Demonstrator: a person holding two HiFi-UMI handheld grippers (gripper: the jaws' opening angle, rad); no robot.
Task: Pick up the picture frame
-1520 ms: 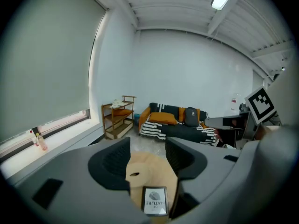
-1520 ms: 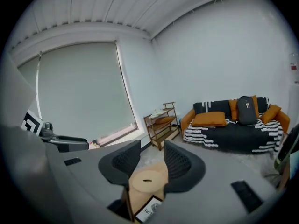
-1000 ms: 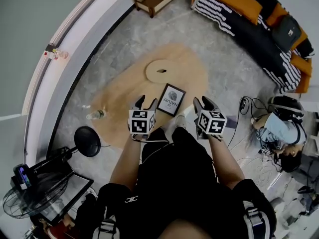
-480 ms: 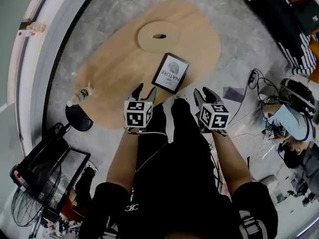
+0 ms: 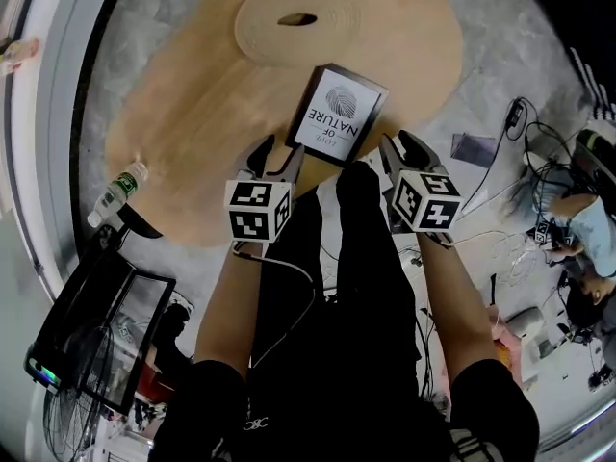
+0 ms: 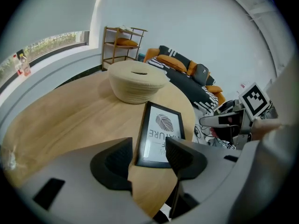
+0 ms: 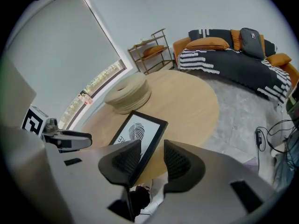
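Note:
A black picture frame with a white leaf print lies flat near the edge of the round wooden table. My left gripper hovers open just short of the frame's near left corner. My right gripper hangs open by the near right corner. The left gripper view has the frame past the left gripper, between the jaw tips. In the right gripper view the frame lies ahead and left of the right gripper. Neither gripper touches it.
A pale woven disc-shaped basket sits on the table beyond the frame. A plastic bottle lies at the table's left edge. Cables and a seated person are on the floor to the right; a fan stands at lower left.
Both grippers have tilted down and come forward to the table edge; the frame now lies just ahead of the jaws. The head view has closed in on the table.

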